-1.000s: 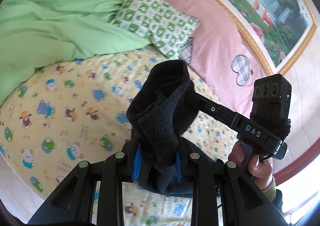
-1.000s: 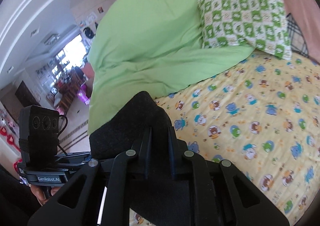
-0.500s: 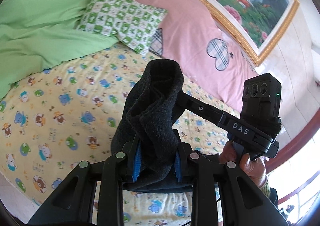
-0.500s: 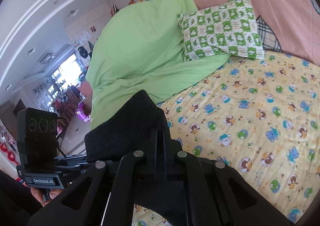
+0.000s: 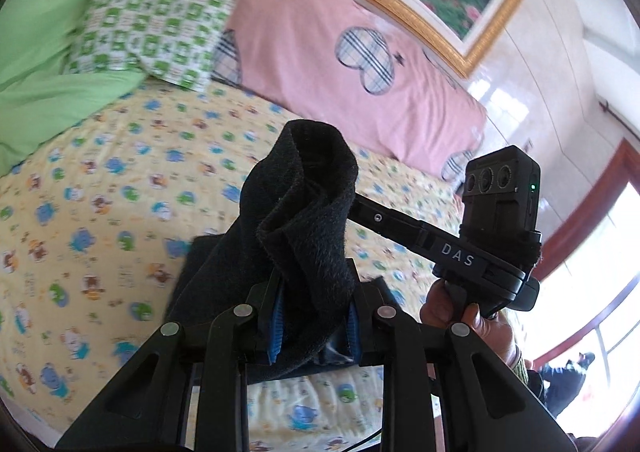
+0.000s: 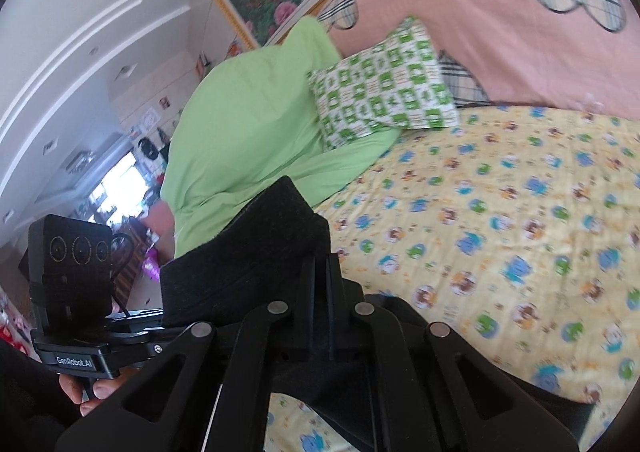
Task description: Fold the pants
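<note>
A bedroom holds a bed with a yellow sheet covered in little cartoon animals. The left gripper is closed tight on the pants, with a thick bunch of black cloth squeezed between its blue pads. The right gripper has its two fingers pressed close together on another edge of the same pants, and the cloth sticks up just beside them. The pants hang in the air above the sheet, held at two spots, and part of them droops down toward the bed. To do this step well, the person should probably keep both grips firm, pull the two held spots apart so the cloth goes flat, and then lower it gently onto the sheet. The pants look soft, fuzzy and thick, like fleece, and they bunch into rolls. Farther away sit a green checked pillow, a smooth green blanket and a pink headboard.
</note>
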Available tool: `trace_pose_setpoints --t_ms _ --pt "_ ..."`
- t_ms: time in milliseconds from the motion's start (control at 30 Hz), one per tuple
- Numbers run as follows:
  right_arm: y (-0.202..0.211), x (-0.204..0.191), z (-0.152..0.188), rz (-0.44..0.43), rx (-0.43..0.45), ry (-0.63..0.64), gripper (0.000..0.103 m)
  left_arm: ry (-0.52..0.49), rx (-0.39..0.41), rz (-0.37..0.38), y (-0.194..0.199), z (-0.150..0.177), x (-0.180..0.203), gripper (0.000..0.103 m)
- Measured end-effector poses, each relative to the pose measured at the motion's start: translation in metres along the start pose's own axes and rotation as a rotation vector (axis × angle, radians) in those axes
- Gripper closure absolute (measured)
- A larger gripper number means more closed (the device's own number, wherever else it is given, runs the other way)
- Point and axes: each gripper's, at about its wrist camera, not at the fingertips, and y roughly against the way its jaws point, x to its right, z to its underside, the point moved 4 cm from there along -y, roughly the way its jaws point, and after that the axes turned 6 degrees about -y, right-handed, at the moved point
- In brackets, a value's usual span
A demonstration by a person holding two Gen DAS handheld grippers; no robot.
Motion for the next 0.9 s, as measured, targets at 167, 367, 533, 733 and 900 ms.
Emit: trace_pose_setpoints --t_ms 167,367,533,733,900 --pt "0.028 0.031 0.01 0.029 0.031 -0.062 0.098 -0.038 -0.062 0.034 -0.03 0.008 0.03 0.078" --pt "0.059 0.066 0.029 0.061 0.065 -0.135 0.098 -0.099 -0.137 0.057 -0.067 0.021 0.063 0.078" --pt "0.076 0.094 0.042 0.08 0.085 -0.196 0.098 -0.145 -0.193 0.063 -0.096 0.033 0.084 0.078" --pt "0.088 0.125 0.064 0.105 0.092 -0.271 0.098 -0.189 -0.252 0.07 -0.124 0.051 0.1 0.078" --pt "0.095 0.141 0.076 0.155 0.096 -0.302 0.098 -0.224 -0.287 0.075 -0.144 0.061 0.107 0.077"
